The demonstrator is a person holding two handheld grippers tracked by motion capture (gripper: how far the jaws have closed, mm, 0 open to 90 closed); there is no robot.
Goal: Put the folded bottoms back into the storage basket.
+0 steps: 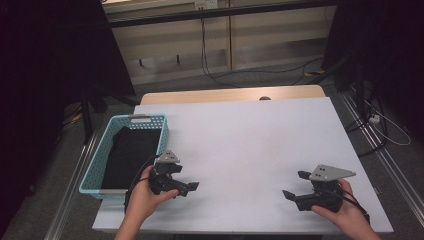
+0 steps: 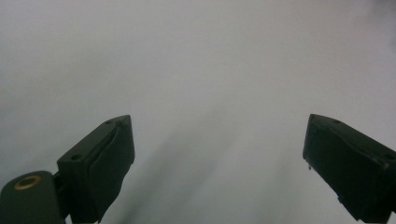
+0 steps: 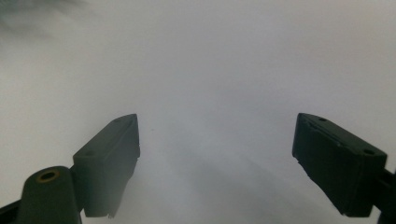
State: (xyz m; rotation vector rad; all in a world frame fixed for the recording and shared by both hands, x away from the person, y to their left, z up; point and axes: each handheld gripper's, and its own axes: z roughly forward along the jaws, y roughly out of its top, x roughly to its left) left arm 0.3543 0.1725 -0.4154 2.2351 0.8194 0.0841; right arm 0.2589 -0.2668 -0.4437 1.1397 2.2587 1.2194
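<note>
While both hands rest low at the near edge of the white rectangular tabletop [image 1: 250, 140], the left gripper [image 1: 187, 188] sits at the left of the high view, its 2 black jaws pointing right across the bare surface. In the left gripper view these jaws [image 2: 217, 154] stand wide apart with nothing but white table between them. At the right of the high view, the right gripper [image 1: 296, 185], topped by a grey 3-cornered plate, points left toward the other; its jaws are spread wide as well, and the right gripper view [image 3: 215, 149] shows nothing caught between them. Just beyond the left hand [image 1: 145, 197], at the table's left edge, lies a light-blue perforated plastic basket [image 1: 97, 155] holding a folded black cloth [image 1: 131, 155]. Farther off, a strip of pale wooden tabletop [image 1: 220, 95] shows behind the white sheet.
</note>
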